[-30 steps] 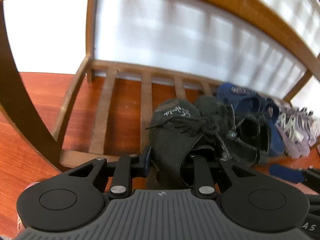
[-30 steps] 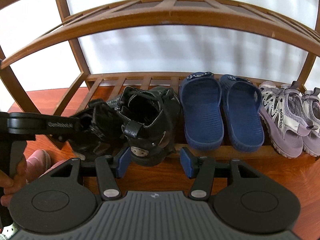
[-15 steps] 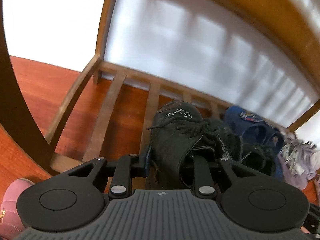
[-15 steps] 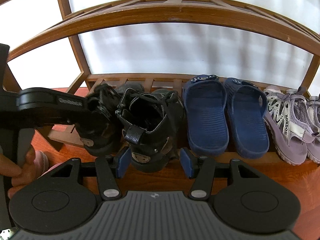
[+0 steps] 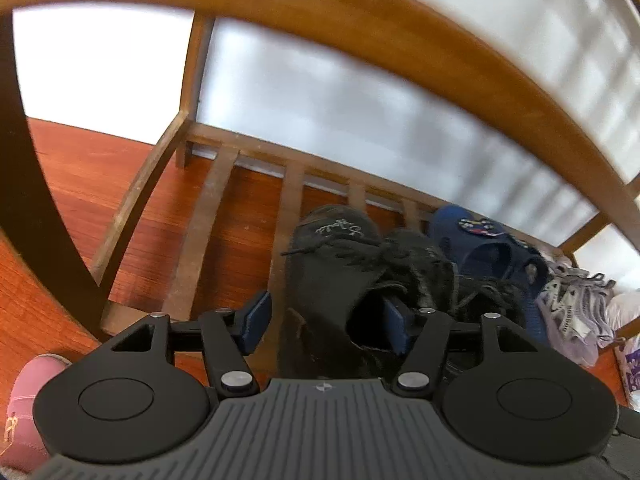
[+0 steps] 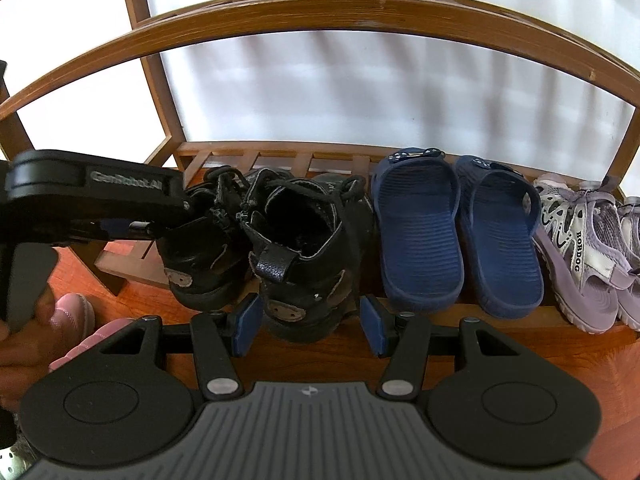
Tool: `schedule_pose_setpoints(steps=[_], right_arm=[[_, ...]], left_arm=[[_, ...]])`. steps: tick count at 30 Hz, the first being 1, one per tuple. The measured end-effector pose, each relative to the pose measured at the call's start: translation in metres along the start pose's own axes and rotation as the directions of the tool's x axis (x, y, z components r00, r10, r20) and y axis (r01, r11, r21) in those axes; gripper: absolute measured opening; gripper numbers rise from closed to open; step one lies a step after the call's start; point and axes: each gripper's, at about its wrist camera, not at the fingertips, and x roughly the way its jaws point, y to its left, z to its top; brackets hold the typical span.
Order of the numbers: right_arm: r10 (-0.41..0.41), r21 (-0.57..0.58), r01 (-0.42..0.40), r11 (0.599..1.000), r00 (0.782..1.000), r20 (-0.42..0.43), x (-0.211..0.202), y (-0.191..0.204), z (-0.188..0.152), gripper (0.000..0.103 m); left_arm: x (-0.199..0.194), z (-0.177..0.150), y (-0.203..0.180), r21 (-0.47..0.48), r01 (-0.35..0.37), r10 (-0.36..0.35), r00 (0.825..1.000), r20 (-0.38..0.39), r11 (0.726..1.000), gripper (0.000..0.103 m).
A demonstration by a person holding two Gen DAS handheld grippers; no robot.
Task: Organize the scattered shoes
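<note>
Straddling the heel of the left black shoe [image 5: 332,280] with pads apart, the left gripper [image 5: 324,322] risks dragging it off the rack [image 6: 400,308] edge, while the right gripper [image 6: 308,326], also apart, could nudge its mate [image 6: 304,248].
</note>
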Motion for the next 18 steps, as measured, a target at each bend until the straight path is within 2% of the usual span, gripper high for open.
schedule_pose_setpoints(steps=[7,8,9,10,18], right_arm=[[-0.007,-0.020,0.007,1.000,1.000,0.009,0.011,0.003,0.000,0.061],[-0.002,-0.024,0.002,1.000,1.000,0.007,0.014,0.003,0.000,0.060],[0.005,-0.029,-0.005,1.000,1.000,0.005,0.016,0.004,0.000,0.053],[0.007,-0.033,-0.007,0.999,1.000,0.009,0.017,0.004,0.000,0.053],[0.004,-0.069,-0.002,0.998,1.000,0.030,0.022,0.007,0.008,0.051]], left_arm=[[-0.029,-0.002,-0.011,0.051,0.038,-0.038,0.999,-0.004,0.998,0.073],[-0.031,-0.004,-0.012,0.065,0.033,-0.033,0.999,-0.006,0.997,0.073],[-0.033,-0.006,-0.012,0.079,0.028,-0.028,1.000,-0.007,0.996,0.073],[-0.035,-0.007,-0.012,0.092,0.024,-0.023,1.000,-0.009,0.995,0.073],[-0.026,-0.023,-0.007,0.146,0.013,-0.007,0.999,-0.042,0.989,0.071]])
